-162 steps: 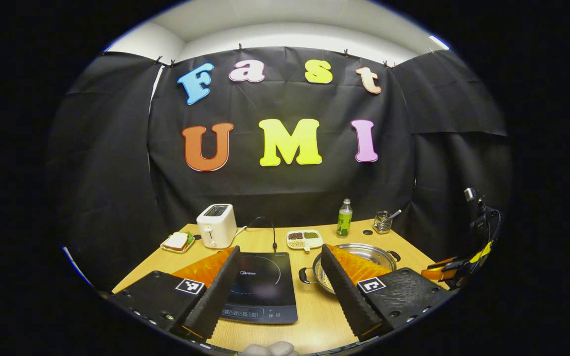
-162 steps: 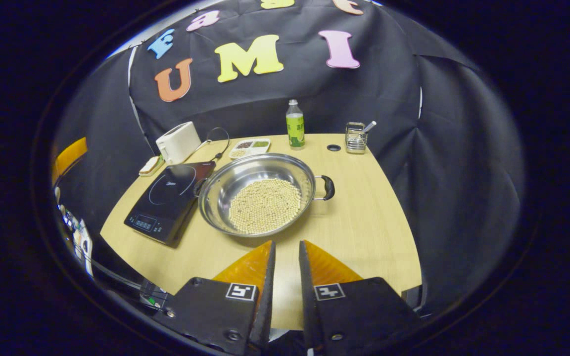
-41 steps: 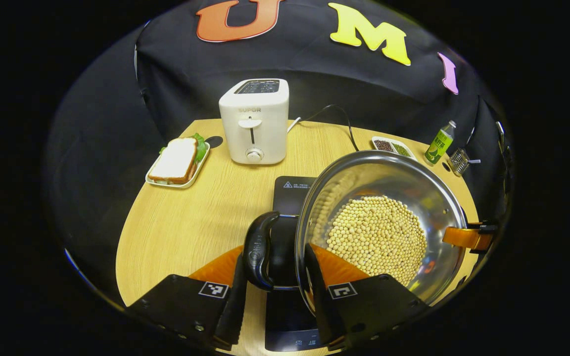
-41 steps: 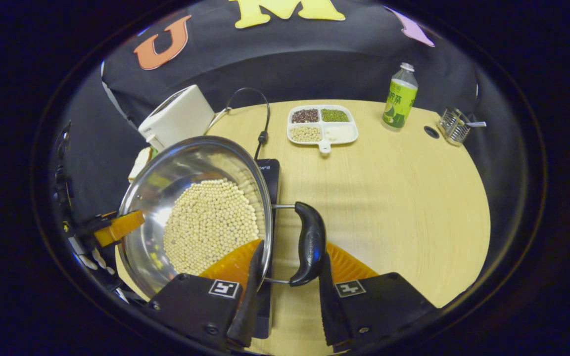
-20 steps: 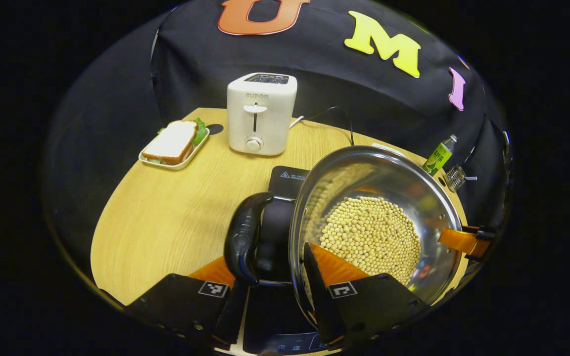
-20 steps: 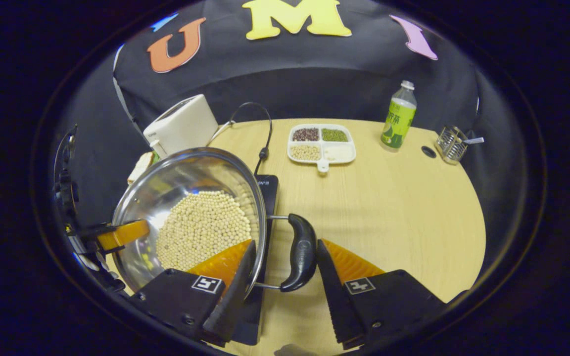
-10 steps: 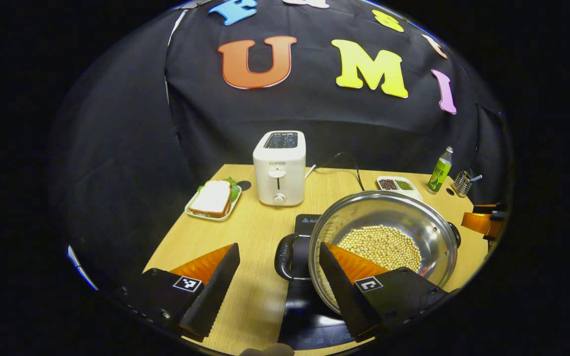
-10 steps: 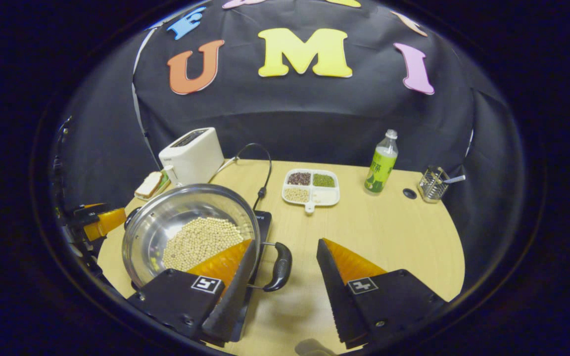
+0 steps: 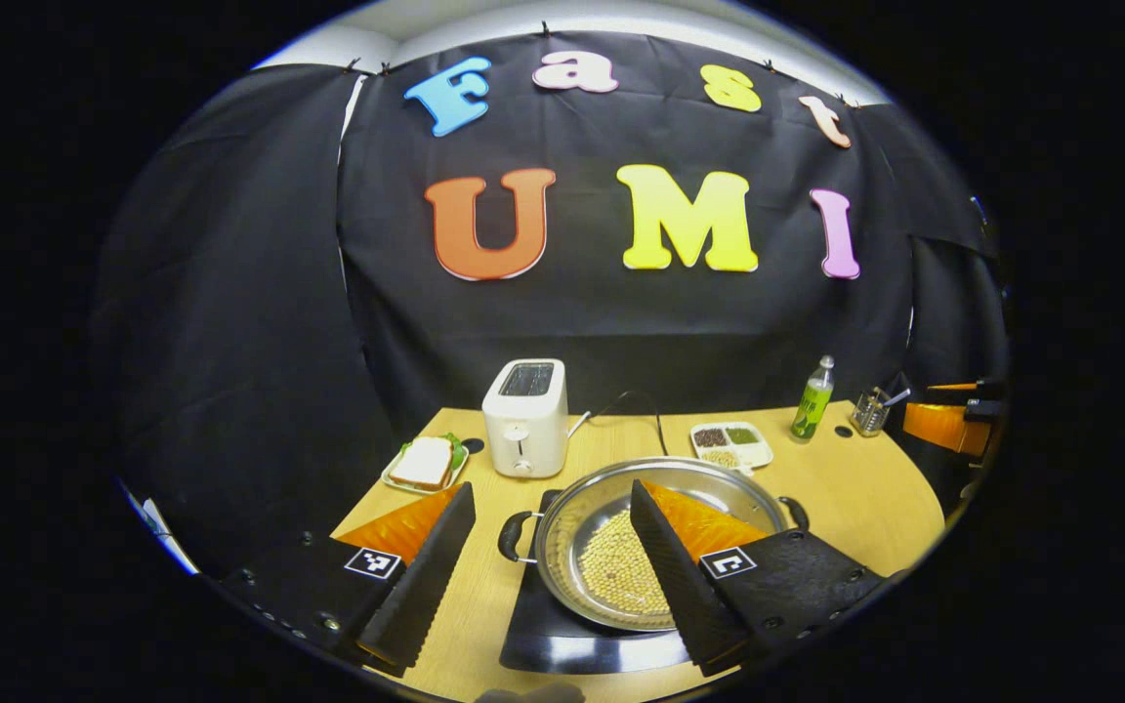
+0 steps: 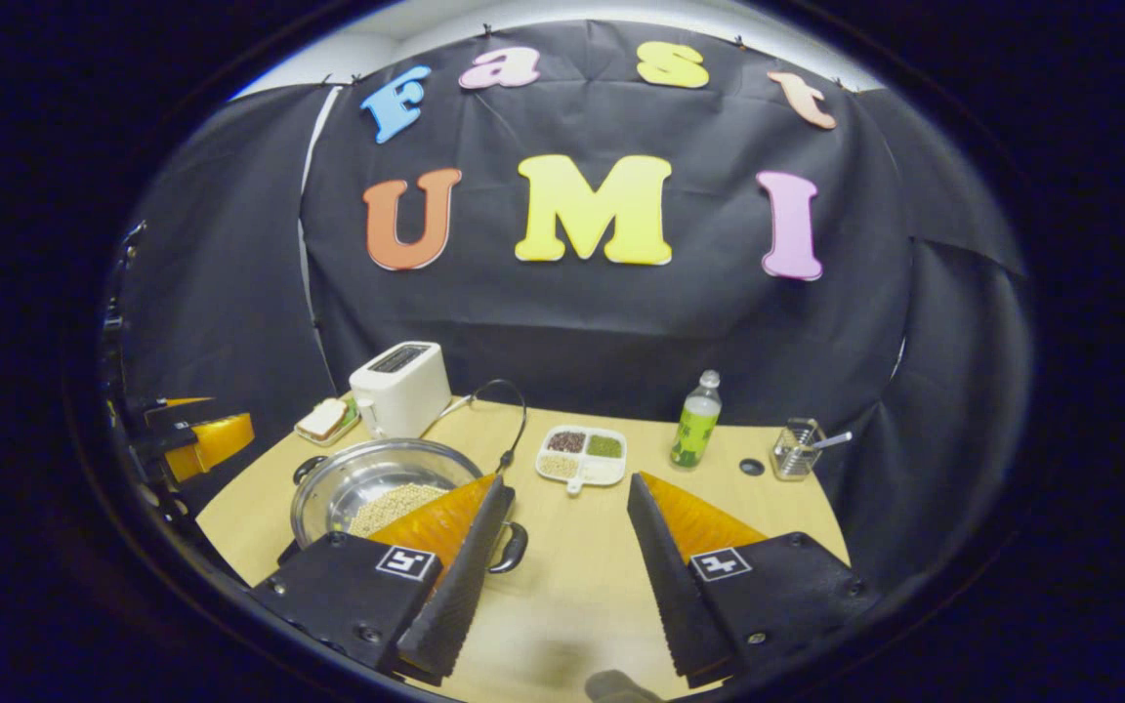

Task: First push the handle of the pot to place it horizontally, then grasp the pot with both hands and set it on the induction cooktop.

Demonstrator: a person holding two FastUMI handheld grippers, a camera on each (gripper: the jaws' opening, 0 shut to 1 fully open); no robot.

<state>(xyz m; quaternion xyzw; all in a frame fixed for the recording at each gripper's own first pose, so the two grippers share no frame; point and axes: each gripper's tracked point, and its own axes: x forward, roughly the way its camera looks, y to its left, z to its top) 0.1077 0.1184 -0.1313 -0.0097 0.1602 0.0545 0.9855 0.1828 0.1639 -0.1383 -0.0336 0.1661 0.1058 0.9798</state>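
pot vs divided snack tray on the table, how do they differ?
The pot is round, shiny metal with two dark side handles; the divided tray is white, rectangular and flat. The pot holds one heap of pale beans; the tray has four compartments with separate fillings. The pot sits on the cooktop; the tray lies on the table. Both hold food.

I see bare table to the right of the pot, which sits on the induction cooktop and blocks the middle with its 2 handles sticking out sideways. Along the back, the toaster, its cord, the sectioned dish, the bottle and the wire holder stand in the way. On the left, the sandwich plate takes the far corner, with open wood nearer me.
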